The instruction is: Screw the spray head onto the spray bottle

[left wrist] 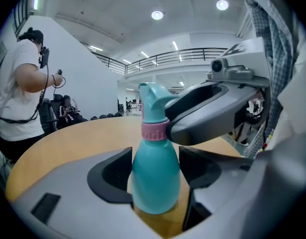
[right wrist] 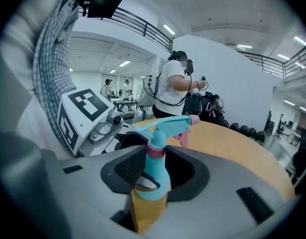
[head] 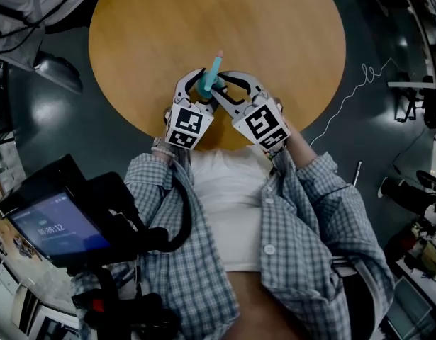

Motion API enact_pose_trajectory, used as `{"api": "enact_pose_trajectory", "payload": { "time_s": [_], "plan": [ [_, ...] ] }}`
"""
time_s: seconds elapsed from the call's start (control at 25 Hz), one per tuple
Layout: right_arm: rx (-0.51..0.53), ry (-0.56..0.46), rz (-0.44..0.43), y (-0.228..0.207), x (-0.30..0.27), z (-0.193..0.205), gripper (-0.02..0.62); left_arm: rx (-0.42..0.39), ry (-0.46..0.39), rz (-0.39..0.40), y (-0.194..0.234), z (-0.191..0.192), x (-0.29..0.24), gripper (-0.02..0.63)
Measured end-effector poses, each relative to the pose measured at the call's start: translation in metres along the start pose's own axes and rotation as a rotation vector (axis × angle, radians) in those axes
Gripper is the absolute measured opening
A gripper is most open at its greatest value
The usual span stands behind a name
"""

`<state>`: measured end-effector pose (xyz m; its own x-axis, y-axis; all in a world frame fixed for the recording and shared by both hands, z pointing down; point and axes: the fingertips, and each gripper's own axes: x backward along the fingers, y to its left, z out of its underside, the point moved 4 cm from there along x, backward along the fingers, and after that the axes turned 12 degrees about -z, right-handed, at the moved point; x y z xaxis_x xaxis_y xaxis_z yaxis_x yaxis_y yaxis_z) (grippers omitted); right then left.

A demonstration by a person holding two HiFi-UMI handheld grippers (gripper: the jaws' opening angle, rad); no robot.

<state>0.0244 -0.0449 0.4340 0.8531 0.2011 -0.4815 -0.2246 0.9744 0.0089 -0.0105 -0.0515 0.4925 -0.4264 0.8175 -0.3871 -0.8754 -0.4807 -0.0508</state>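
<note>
A teal spray bottle (head: 206, 85) stands near the front edge of the round wooden table (head: 168, 27). My left gripper (left wrist: 155, 169) is shut on the bottle's rounded body (left wrist: 155, 185), one pad on each side. The teal spray head (right wrist: 168, 125), with a pink nozzle tip and trigger, sits on the neck above a pink ribbed collar (right wrist: 155, 151). My right gripper (right wrist: 155, 157) comes in from the right and its jaws clasp that collar. In the head view the left gripper (head: 200, 89) and the right gripper (head: 225, 85) meet around the bottle.
The table's front rim (head: 225, 146) lies just under my hands. A black device with a lit screen (head: 54, 227) hangs at lower left. A person in a white shirt (left wrist: 21, 91) stands beyond the table's far side. A white cable (head: 352, 91) runs over the dark floor.
</note>
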Motion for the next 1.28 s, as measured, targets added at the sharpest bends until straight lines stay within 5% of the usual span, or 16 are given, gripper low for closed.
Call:
{"api": "enact_pose_trajectory", "payload": {
  "time_s": [0.32, 0.52, 0.72, 0.92, 1.04, 1.28],
  "plan": [
    [0.002, 0.0, -0.064, 0.026, 0.006, 0.003, 0.082, -0.004, 0.002, -0.013, 0.004, -0.007, 0.0, 0.298],
    [-0.049, -0.171, -0.143, 0.024, 0.041, -0.029, 0.082, -0.002, -0.001, -0.007, 0.0, -0.003, -0.002, 0.298],
    [-0.053, -0.205, 0.082, -0.043, 0.078, -0.037, 0.044, -0.005, -0.004, -0.008, 0.001, -0.005, -0.002, 0.298],
    [0.042, 0.024, 0.255, -0.101, 0.071, -0.001, 0.044, 0.004, -0.003, -0.003, -0.001, 0.0, -0.003, 0.298],
    [0.067, 0.111, 0.182, -0.11, 0.047, 0.016, 0.044, 0.007, 0.0, -0.004, -0.001, 0.0, -0.003, 0.298],
    [-0.019, 0.075, 0.02, -0.096, 0.017, 0.023, 0.038, 0.005, 0.001, -0.003, -0.002, 0.001, -0.003, 0.298]
  ]
}}
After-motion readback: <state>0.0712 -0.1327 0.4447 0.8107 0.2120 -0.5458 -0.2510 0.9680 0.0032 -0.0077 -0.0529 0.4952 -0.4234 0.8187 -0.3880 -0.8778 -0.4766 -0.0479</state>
